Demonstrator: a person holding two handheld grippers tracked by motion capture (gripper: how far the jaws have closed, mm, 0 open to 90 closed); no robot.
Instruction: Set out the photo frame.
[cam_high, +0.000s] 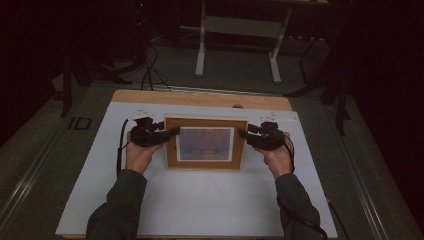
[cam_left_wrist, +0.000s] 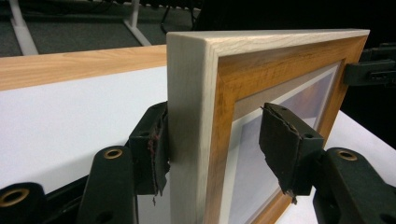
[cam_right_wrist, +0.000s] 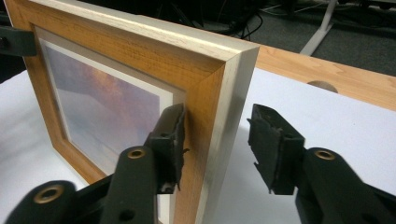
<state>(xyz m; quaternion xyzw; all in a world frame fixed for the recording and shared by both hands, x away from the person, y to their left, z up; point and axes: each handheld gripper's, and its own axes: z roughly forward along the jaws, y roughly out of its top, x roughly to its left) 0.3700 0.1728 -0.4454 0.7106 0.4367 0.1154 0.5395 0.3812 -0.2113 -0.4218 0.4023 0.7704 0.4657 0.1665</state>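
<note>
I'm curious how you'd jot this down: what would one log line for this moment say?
picture frame: upright on white table | left gripper: fingers open, straddling frame's edge | right gripper: fingers open, straddling opposite edge

white mat (cam_high: 200, 200) | wooden table edge (cam_high: 200, 98) | white stand legs (cam_high: 201, 55) | floor cables (cam_high: 149, 70), perhaps

Both grippers (cam_high: 172, 131) (cam_high: 243, 132) were black with brass-ringed screw holes, frayed dark fingers (cam_left_wrist: 156, 149) and trailing cables; the sleeves (cam_high: 117, 205) were dark grey.
</note>
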